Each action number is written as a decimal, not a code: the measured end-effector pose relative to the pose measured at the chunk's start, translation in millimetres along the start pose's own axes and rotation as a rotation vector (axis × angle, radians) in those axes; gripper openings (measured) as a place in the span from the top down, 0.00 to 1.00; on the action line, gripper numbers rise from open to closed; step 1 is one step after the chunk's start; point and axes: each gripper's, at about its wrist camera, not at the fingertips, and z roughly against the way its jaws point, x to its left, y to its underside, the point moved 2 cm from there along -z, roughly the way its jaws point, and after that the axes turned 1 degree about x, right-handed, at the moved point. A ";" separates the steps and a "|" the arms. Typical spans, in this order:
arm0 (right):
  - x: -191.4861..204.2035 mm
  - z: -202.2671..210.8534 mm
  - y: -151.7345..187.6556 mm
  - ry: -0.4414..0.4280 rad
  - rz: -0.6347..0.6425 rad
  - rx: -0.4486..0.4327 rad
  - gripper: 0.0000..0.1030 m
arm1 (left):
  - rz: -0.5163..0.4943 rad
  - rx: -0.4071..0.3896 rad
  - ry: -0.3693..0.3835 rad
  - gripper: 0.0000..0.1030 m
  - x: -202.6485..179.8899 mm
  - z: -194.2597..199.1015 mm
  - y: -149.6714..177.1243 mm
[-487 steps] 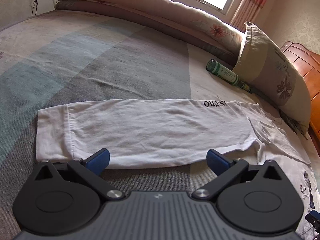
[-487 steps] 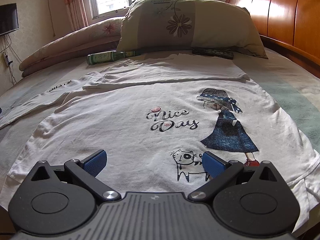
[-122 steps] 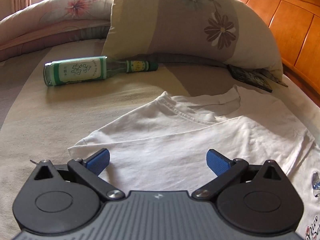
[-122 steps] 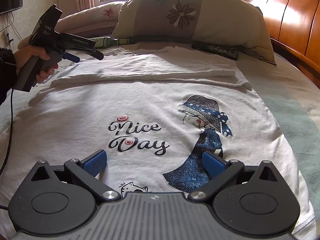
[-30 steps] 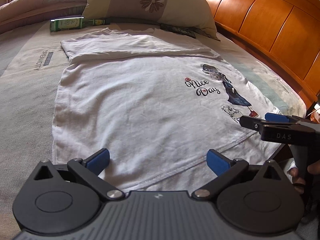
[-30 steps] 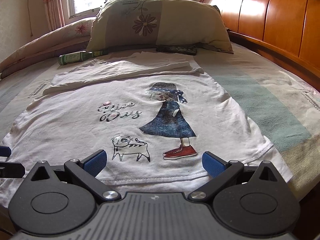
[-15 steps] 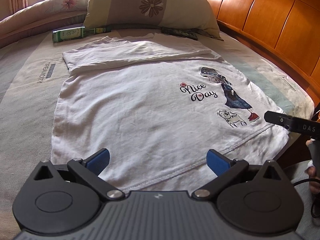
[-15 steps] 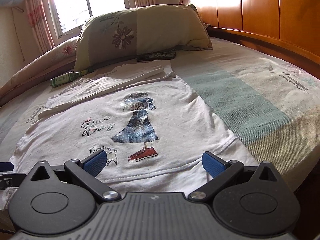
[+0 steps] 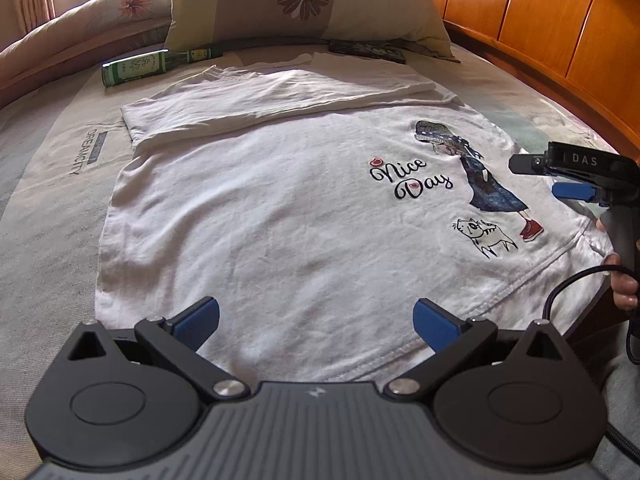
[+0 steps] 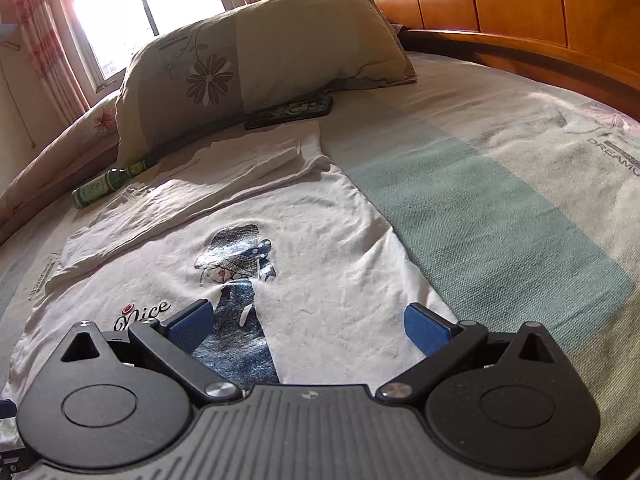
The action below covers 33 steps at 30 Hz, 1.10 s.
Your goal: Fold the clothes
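Left gripper (image 9: 316, 320) released, jaws wide, over the hem of the white t-shirt (image 9: 280, 208). Right gripper (image 10: 308, 326) also released, over the print at the shirt's 3 o'clock side. Shirt lies flat on the bed (image 10: 500, 208), sleeves folded in across the top at 12 o'clock. Beyond it: green bottle (image 9: 138, 67) at 11 o'clock, pillow (image 9: 304, 0) at 12, wooden headboard (image 9: 560, 32) at 2.

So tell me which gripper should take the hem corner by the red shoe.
Right. The right gripper hangs open over the shirt near that corner; the left gripper, also open, sits at the hem's other end.
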 end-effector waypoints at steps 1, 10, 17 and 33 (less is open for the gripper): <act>-4.0 2.9 1.3 -0.009 -0.007 -0.002 0.00 | 0.006 0.000 -0.001 0.01 1.4 -2.2 -0.8; -7.3 22.8 21.7 -0.009 0.138 0.009 0.00 | 0.038 -0.026 0.008 0.01 12.2 -11.2 -6.1; 16.5 14.4 33.7 0.148 0.286 0.013 0.00 | 0.102 -0.138 0.020 0.01 45.9 -10.8 -45.4; 21.2 15.4 38.8 0.198 0.274 -0.008 0.00 | 0.247 -0.113 0.070 0.01 116.1 -40.3 -88.9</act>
